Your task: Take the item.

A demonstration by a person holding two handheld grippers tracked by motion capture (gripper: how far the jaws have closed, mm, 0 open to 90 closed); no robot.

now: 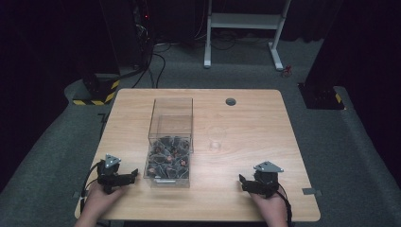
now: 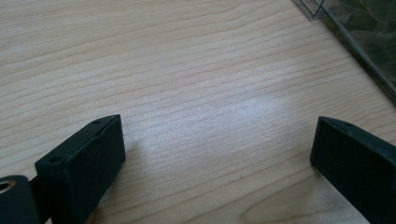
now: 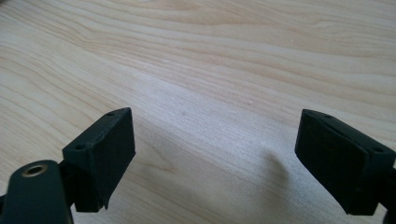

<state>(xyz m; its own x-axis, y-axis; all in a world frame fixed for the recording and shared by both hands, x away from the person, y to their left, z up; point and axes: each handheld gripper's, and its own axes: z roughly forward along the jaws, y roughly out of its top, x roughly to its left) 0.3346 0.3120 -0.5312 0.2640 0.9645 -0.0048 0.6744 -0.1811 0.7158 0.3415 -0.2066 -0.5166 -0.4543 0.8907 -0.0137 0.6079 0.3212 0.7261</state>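
Resting on table (image 1: pixel 255 118), left gripper (image 1: pixel 124 178), right gripper (image 1: pixel 246 183), jaws apart

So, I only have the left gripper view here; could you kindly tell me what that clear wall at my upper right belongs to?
Observer: A clear box, its near end filled with dark pieces.
Operator: Thank you. Is anything standing beside it?
Observer: Yes, a clear cup stands on the table, apart from the box on its right.
Operator: And where is the right claw?
Observer: The right claw is open, empty, near the table's front edge.
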